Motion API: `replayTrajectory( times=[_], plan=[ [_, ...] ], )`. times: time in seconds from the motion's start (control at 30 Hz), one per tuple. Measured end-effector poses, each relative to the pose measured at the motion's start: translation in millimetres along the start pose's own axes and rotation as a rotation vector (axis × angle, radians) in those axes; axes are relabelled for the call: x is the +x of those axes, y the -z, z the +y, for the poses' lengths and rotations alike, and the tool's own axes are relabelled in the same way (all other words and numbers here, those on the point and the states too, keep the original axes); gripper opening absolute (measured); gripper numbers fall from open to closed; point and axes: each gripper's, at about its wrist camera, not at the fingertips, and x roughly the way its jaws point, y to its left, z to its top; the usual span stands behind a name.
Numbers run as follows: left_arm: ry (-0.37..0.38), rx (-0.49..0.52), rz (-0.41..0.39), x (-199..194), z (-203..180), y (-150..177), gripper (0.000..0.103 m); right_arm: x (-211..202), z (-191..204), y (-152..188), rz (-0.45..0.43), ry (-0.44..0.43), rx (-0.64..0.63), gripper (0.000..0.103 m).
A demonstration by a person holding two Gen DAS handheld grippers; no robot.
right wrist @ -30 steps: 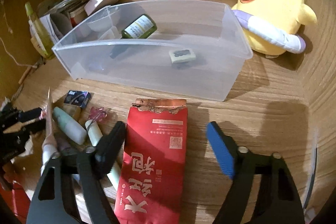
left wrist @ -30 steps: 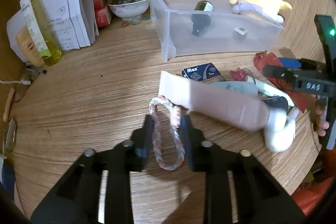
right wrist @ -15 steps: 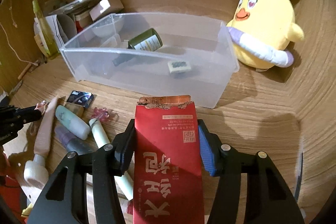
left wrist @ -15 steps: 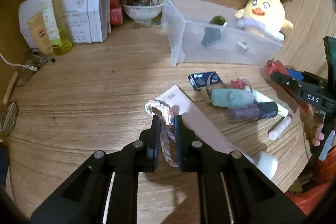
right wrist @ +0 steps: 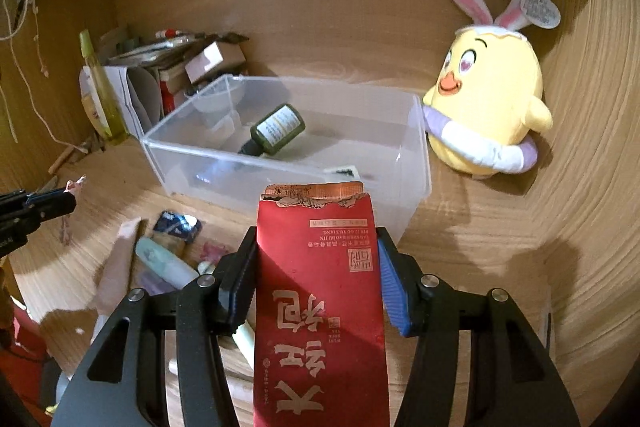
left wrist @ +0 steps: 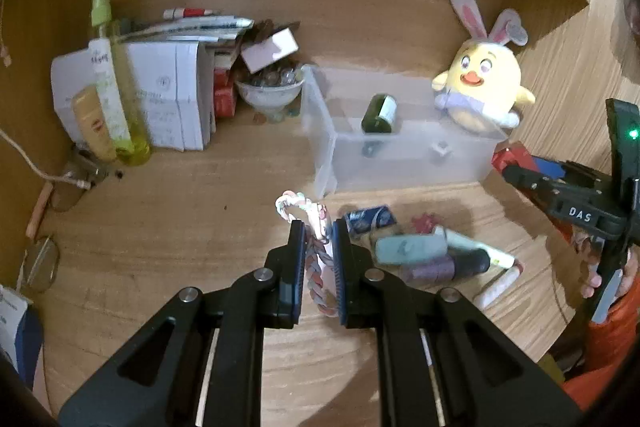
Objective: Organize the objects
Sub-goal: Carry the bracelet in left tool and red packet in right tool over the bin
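My left gripper is shut on a pastel braided cord loop, which it holds above the wooden desk with the loop's top sticking out past the fingertips. In the right wrist view my right gripper is shut on a red foil packet that stands upright between the pads, lifted in front of the clear plastic bin. The bin holds a dark green bottle and a small white item. The right gripper also shows at the right of the left wrist view.
A yellow plush chick sits right of the bin. Tubes and a small blue box lie scattered on the desk in front. Papers, a bowl and a spray bottle crowd the back left. Glasses lie at the far left.
The left jaws closed on the braided loop and the right jaws closed on the red packet. Both grippers then rose from the desk with them.
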Motion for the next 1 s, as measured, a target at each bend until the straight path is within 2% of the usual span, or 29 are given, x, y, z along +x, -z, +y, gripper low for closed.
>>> replayTrajectory(
  times=[0.37, 1.0],
  plan=[
    [0.025, 0.015, -0.073, -0.4, -13.2, -30.2, 0.012, -4.8, -6.4, -19.6, -0.056, -0.004, 0.016, 0.051],
    [0.052, 0.032, -0.079, 30.2, -30.8, -74.5, 0.012, 9.8, -15.4, -68.0, -0.119, -0.019, -0.011, 0.051]
  ],
)
